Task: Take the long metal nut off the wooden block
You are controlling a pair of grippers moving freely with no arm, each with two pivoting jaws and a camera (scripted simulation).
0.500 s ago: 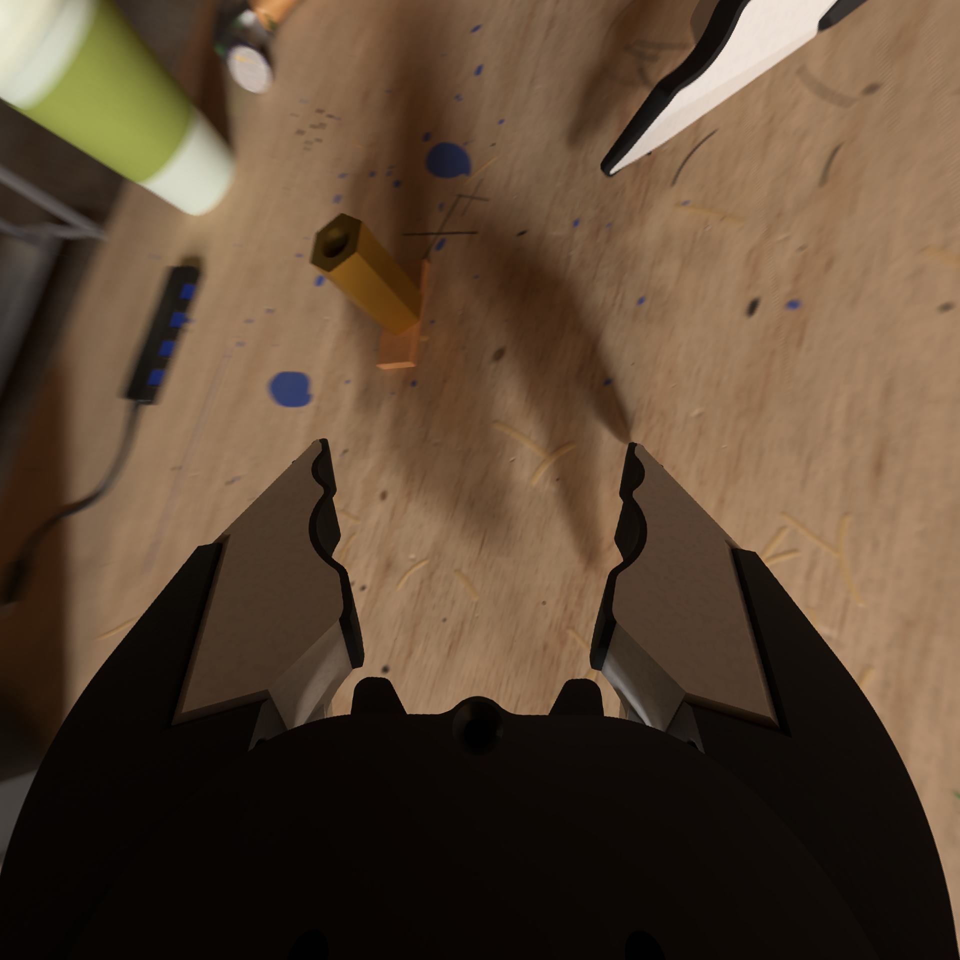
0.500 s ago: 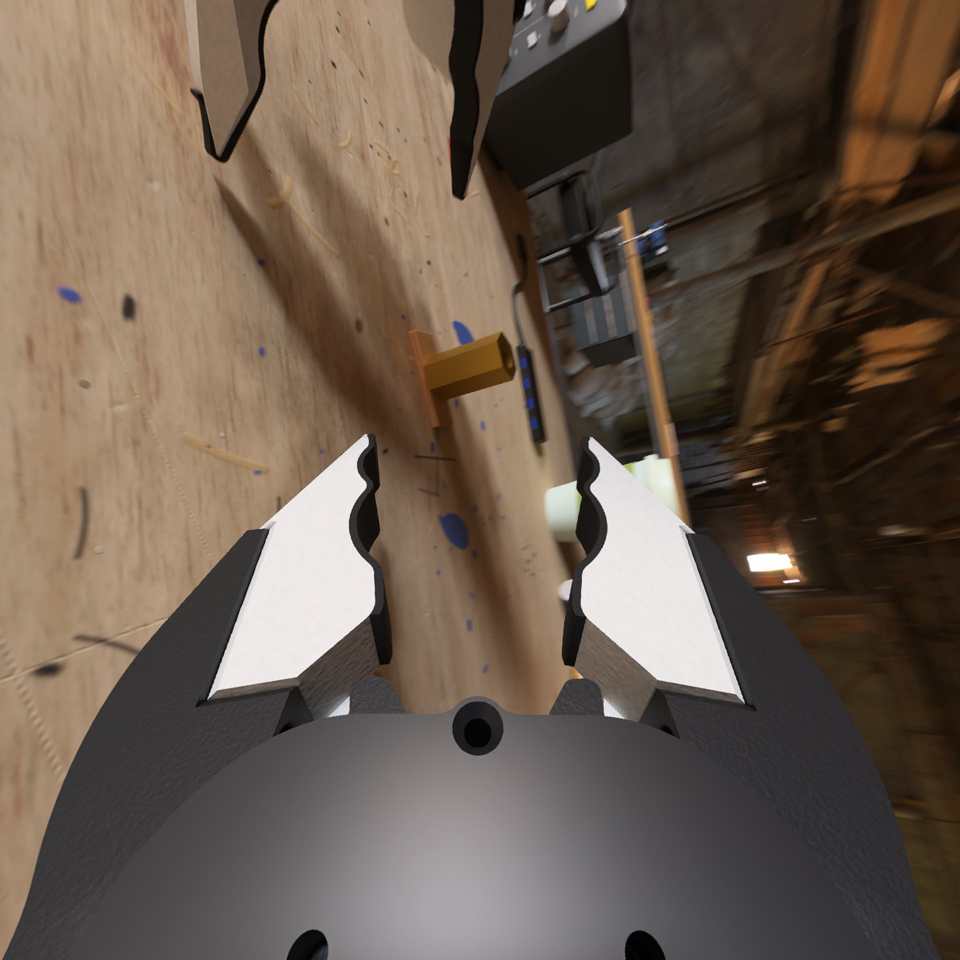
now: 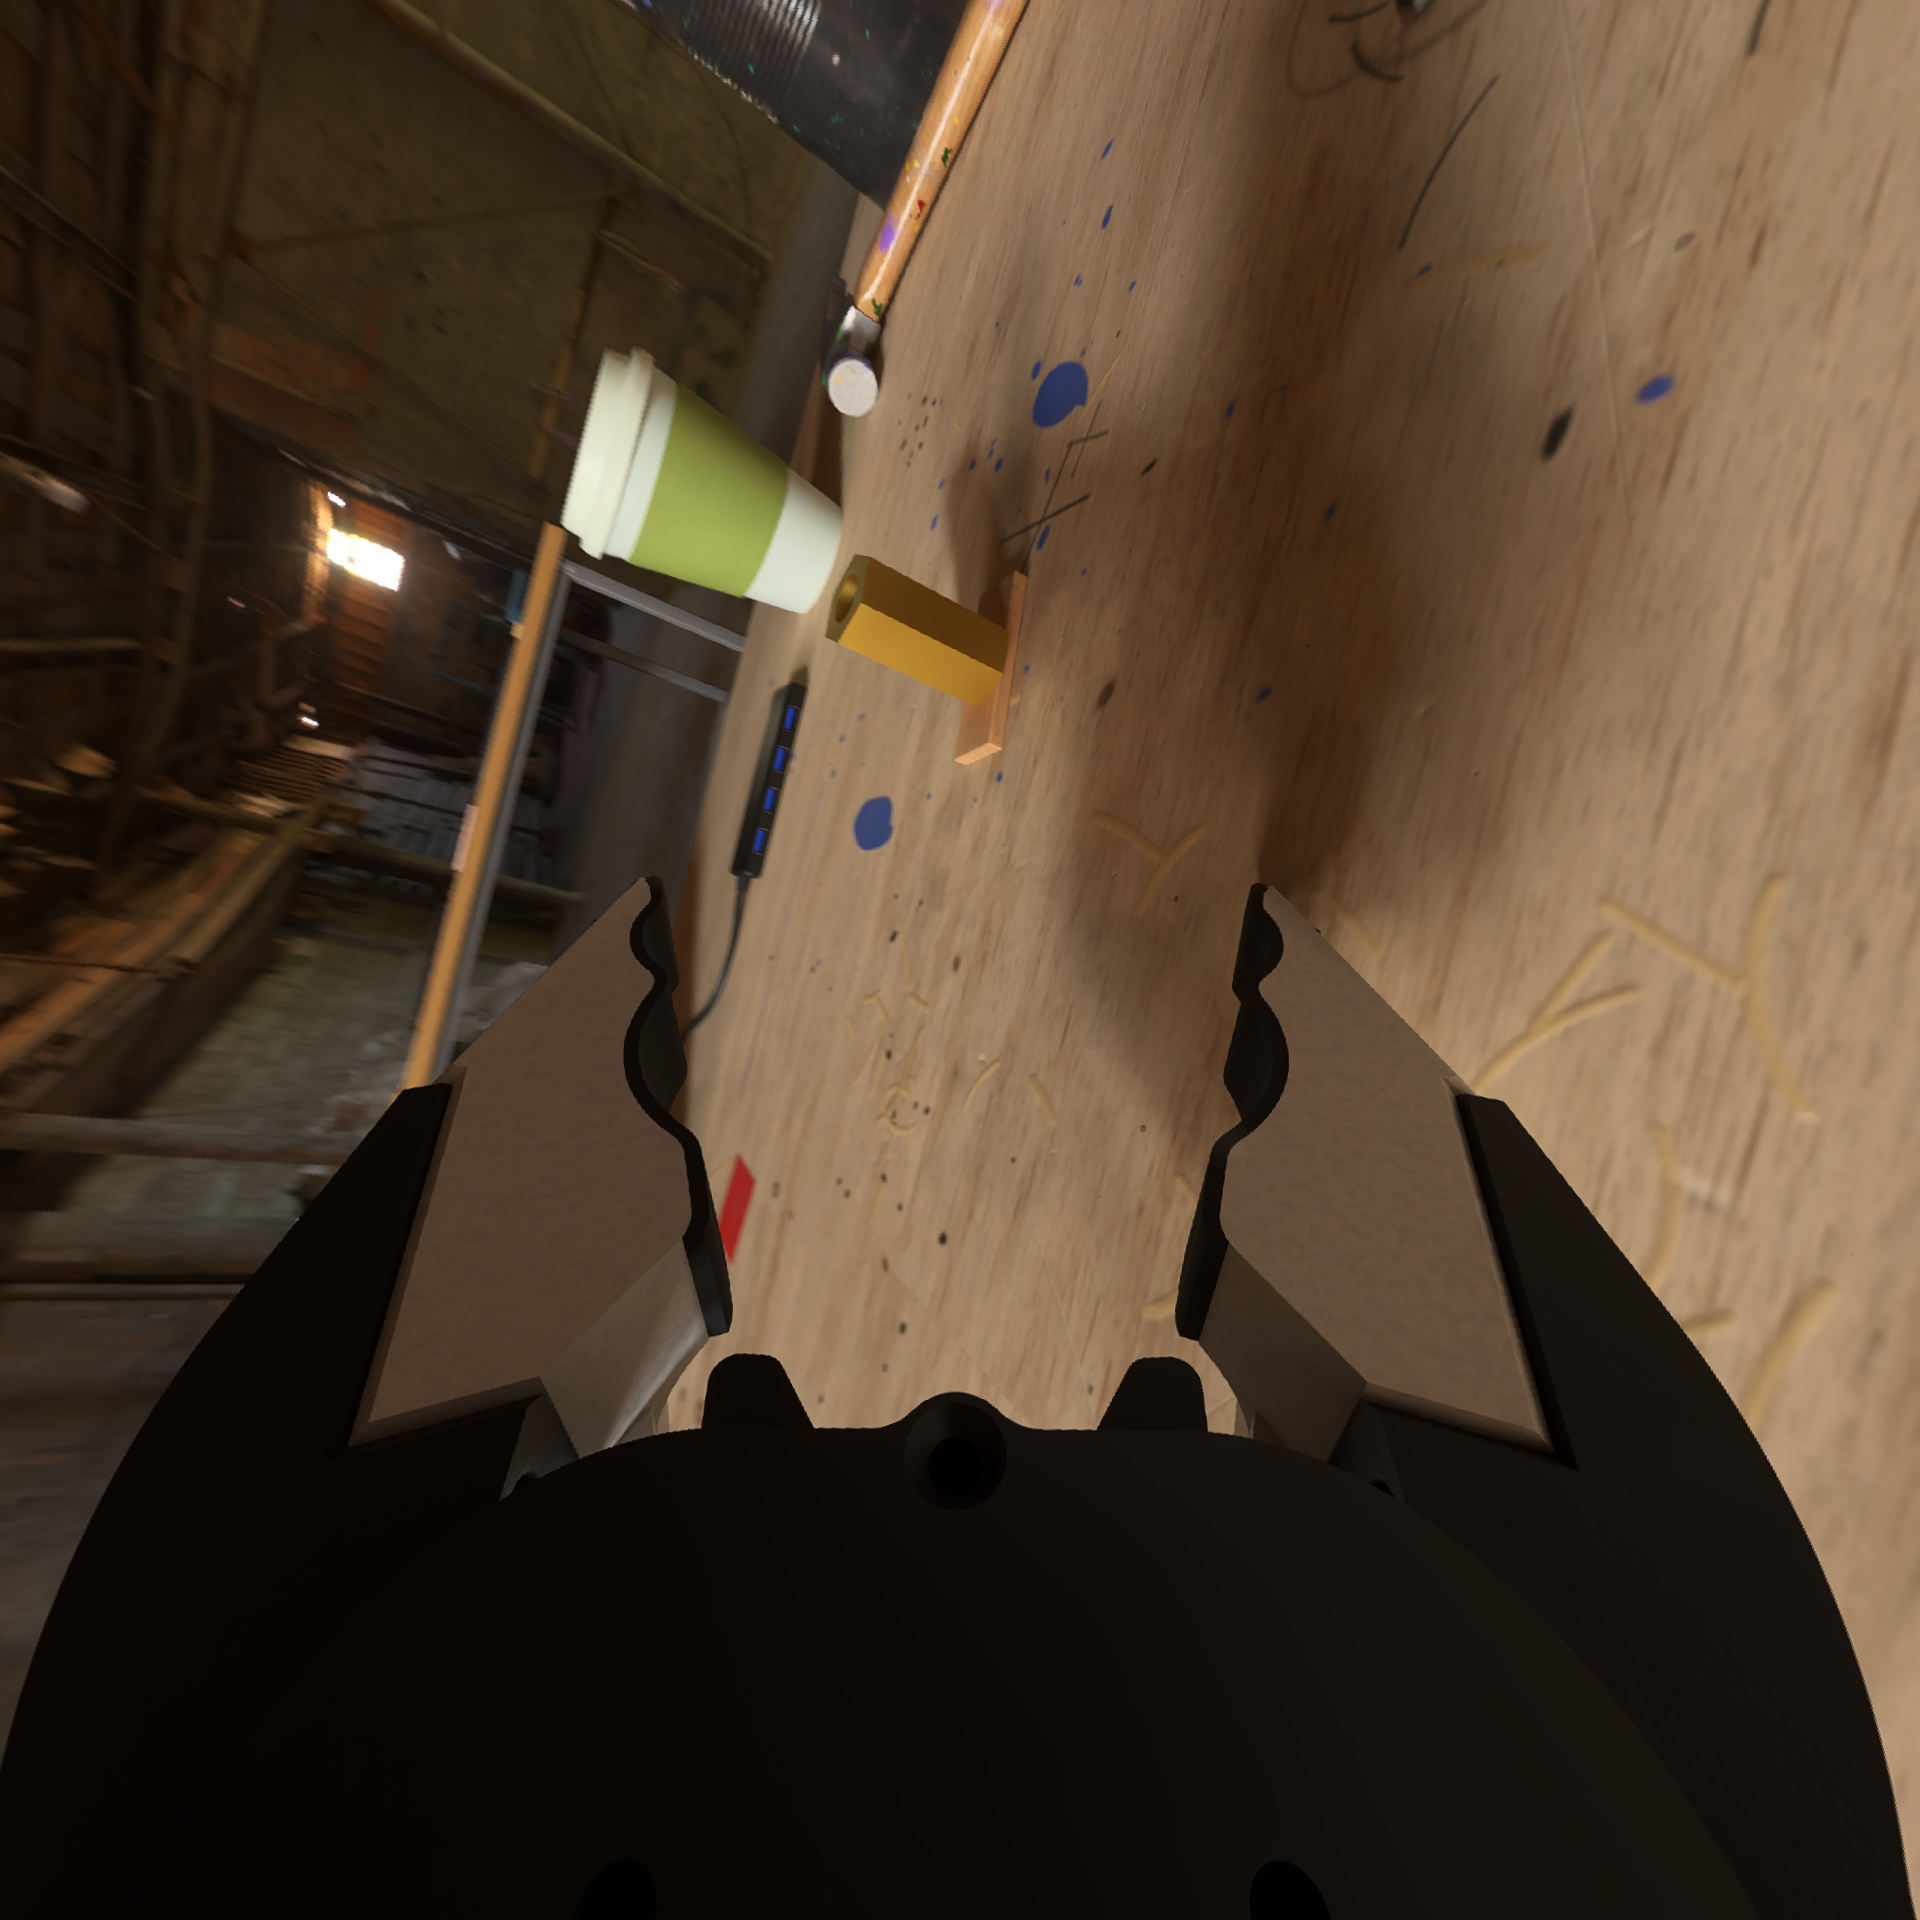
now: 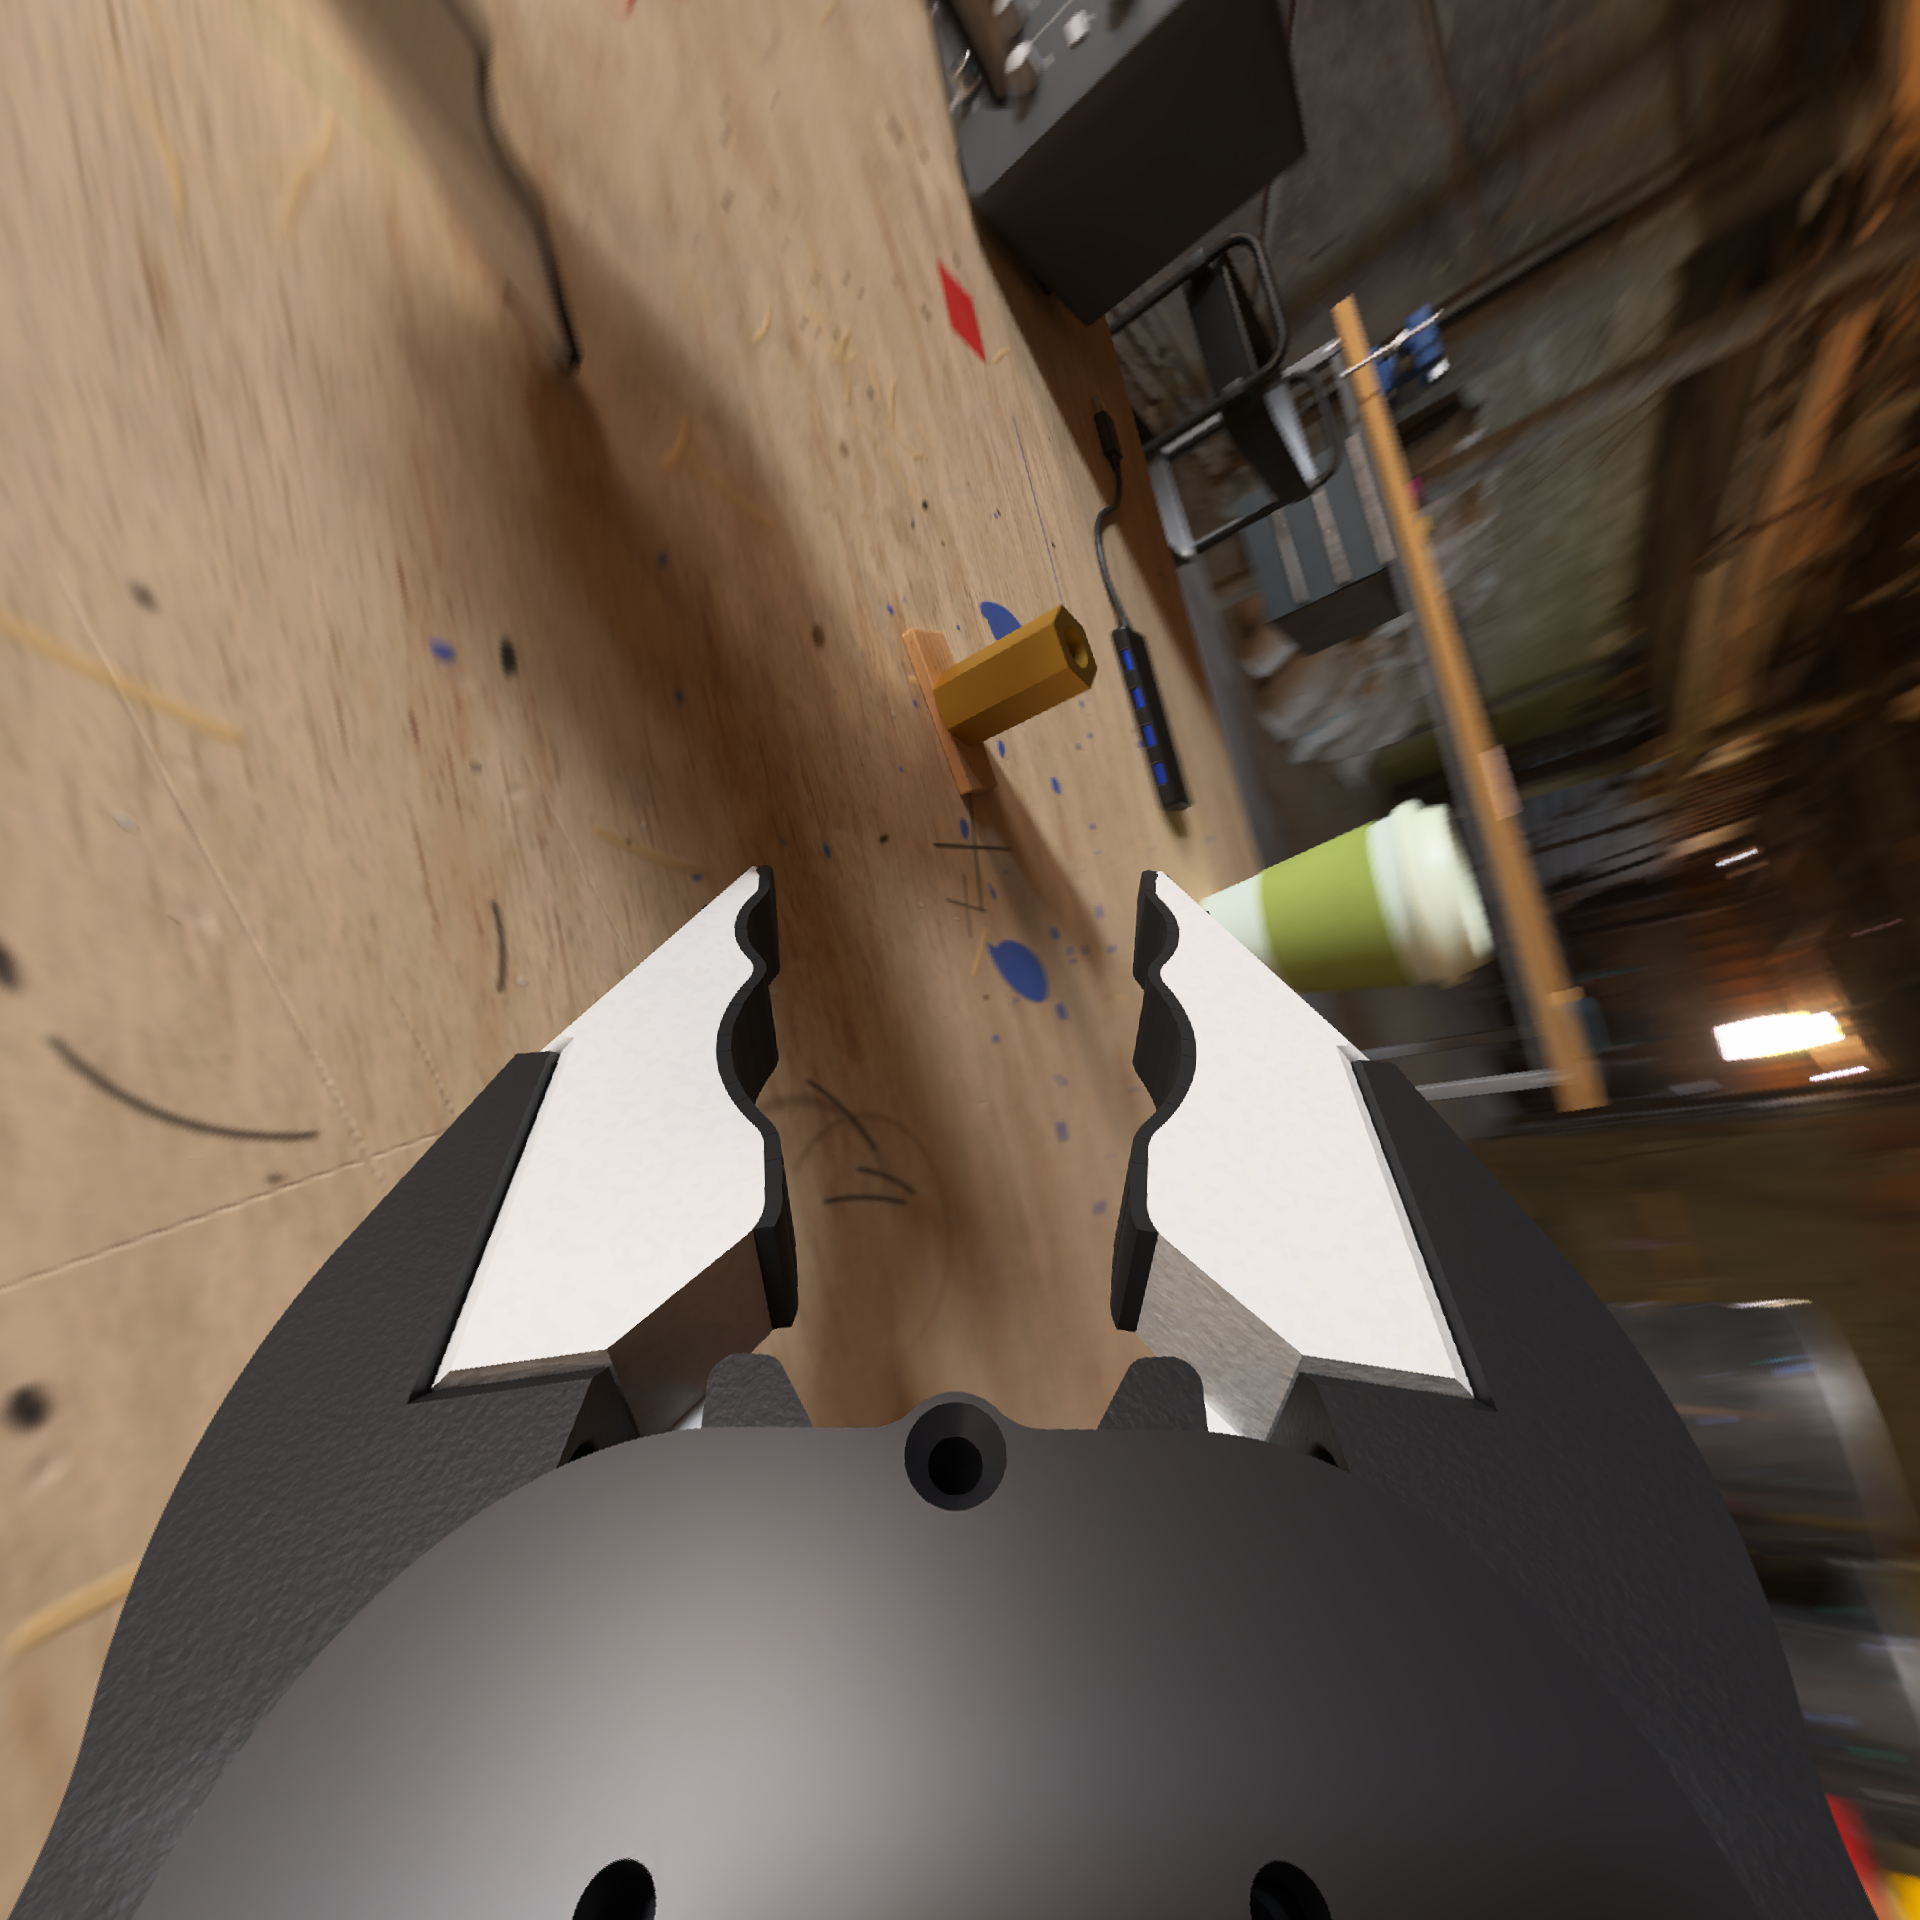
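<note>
Left wrist view: left gripper (image 3: 951, 904) has its jaws spread wide w/ nothing between them, hanging over the bench (image 3: 1455, 727), a plywood top w/ blue paint spots and wood shavings. Ahead and well apart from the fingertips, the long metal nut (image 3: 920, 629), brass-coloured and hexagonal, stands on the wooden block (image 3: 995, 681), a small thin square lying flat on the bench; nut's bored end points away from the block. Just beyond the nut is a paper cup (image 3: 701, 499), white w/ green sleeve and lid on. A black USB hub (image 3: 769, 779) w/ blue ports lies near the bench edge, cable trailing. Small red mark (image 3: 736, 1205) on the bench close to the left finger.

Right wrist view: right gripper (image 4: 954, 883) also unclenched and empty, jaws parted. Nut (image 4: 1013, 675) on block (image 4: 945, 717) sits ahead, slightly left of the gap's line, not touched. USB hub (image 4: 1148, 717) just beyond it; cup (image 4: 1351, 909) off to the right by the right fingertip. A dark grey box (image 4: 1132, 135) w/ knobs sits at the far bench edge; red diamond mark (image 4: 961, 307) near it.
</note>
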